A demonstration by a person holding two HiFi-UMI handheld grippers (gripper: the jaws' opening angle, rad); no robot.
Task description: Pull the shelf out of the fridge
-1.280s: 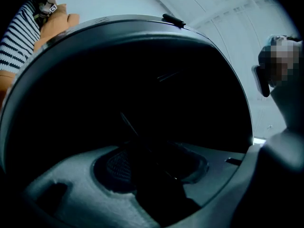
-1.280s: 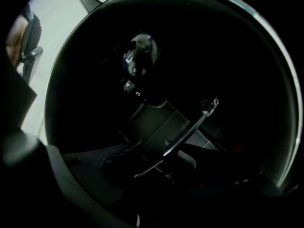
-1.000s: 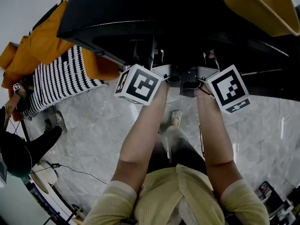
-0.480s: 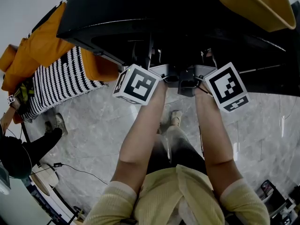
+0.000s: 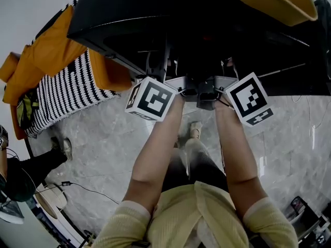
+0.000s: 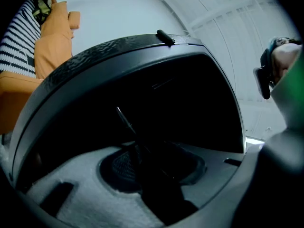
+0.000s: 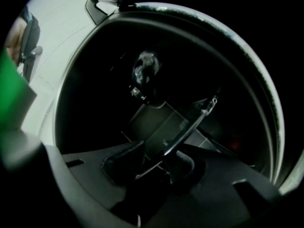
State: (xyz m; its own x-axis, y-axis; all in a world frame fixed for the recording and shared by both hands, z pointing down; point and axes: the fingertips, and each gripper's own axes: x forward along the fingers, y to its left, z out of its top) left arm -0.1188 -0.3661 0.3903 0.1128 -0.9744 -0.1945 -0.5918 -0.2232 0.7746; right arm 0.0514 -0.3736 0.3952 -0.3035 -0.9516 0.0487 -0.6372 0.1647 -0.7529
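A black fridge (image 5: 129, 14) fills the top of the head view, its inside dark. Both grippers reach into its opening side by side, the left gripper (image 5: 161, 66) beside the right gripper (image 5: 229, 65). In the right gripper view the glass shelf (image 7: 185, 127) runs slantwise with its dark front rim between the fingers of the right gripper (image 7: 154, 167). These jaws are closing and seem to pinch the rim. In the left gripper view a thin edge of the shelf (image 6: 124, 119) rises from the left gripper (image 6: 152, 175), whose jaws are closing. Darkness hides its pads.
An orange sofa with a striped blanket (image 5: 62, 87) stands at the left on the marble floor (image 5: 103, 143). A yellow curved object (image 5: 274, 1) sits at the top right. Another person (image 5: 26, 169) stands at the far left, near a cable on the floor.
Both marker cubes have sunk slightly in the head view while the grippers stay at the fridge opening. The person at the left has shifted toward the picture's edge.
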